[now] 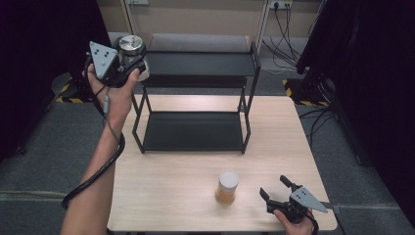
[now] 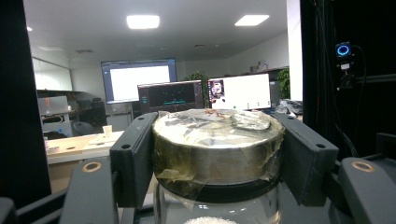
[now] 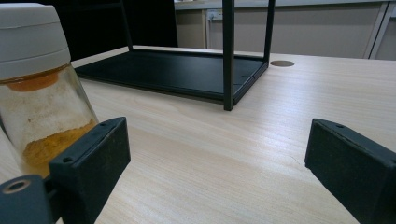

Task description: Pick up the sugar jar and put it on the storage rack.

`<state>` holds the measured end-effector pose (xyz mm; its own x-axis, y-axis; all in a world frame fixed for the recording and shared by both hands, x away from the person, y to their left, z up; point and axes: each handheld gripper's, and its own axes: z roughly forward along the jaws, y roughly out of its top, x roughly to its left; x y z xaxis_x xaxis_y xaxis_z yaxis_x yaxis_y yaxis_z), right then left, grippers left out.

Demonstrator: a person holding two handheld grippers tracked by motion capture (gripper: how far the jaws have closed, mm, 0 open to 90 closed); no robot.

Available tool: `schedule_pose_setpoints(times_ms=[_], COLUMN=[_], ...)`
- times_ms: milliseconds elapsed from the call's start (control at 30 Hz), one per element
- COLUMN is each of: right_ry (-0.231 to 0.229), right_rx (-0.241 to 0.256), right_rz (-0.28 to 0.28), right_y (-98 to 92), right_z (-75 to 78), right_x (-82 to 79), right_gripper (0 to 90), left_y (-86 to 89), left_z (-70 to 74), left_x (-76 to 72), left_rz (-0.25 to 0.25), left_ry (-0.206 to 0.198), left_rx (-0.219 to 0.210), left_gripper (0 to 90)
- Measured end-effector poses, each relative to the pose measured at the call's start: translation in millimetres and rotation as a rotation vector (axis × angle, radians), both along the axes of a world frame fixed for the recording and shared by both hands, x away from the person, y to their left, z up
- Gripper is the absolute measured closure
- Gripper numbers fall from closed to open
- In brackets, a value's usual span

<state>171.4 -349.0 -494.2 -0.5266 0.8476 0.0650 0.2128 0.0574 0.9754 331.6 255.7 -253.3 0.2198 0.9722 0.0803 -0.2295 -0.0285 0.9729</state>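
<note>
My left gripper point(image 1: 128, 58) is raised at the left end of the black two-tier rack's point(image 1: 195, 66) top shelf, shut on a glass jar with a silver lid point(image 1: 130, 44). In the left gripper view the jaws press both sides of the silver lid point(image 2: 217, 140). A second jar point(image 1: 227, 186) with a white lid and orange powder stands on the table near the front. My right gripper point(image 1: 277, 190) rests open just right of it. In the right gripper view the orange-powder jar point(image 3: 39, 88) stands beside the left jaw, outside the gap.
The wooden table point(image 1: 195, 196) carries the rack at its back half, with the lower shelf point(image 3: 177, 70) bare. Dark curtains flank both sides, and cables hang at the back right wall point(image 1: 284, 34).
</note>
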Motion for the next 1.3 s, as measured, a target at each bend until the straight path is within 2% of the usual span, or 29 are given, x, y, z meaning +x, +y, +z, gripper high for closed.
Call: schedule_pose_setpoints(times_ms=[233,367,833,1100,1300], right_ry=[0.000,0.001,0.002,0.001,0.003], right_rx=[0.001,0.004,0.002,0.007,0.009], right_rz=[0.002,0.004,0.009,0.010,0.009], right_y=[-0.5,-1.1,-1.6,-2.2,-2.3], right_z=[0.0,-0.2,0.0,-0.5,-0.4], right_x=[0.2,0.5,1.1,0.9,0.9], right_gripper=[7.0,7.0,7.0,7.0,7.0], left_y=[-0.2,-1.1,-1.3,1.8,1.0], left_z=[8.2,11.3,9.7,7.8,8.5], left_x=[9.6,14.4,35.9,48.7,54.4], left_rz=[-0.003,0.008,0.032,0.028,0.035], left_ry=[0.001,0.010,0.042,0.042,0.046], left_rx=[-0.008,0.004,-0.015,-0.034,-0.015], left_gripper=[34.7,34.7,34.6,34.6,34.6])
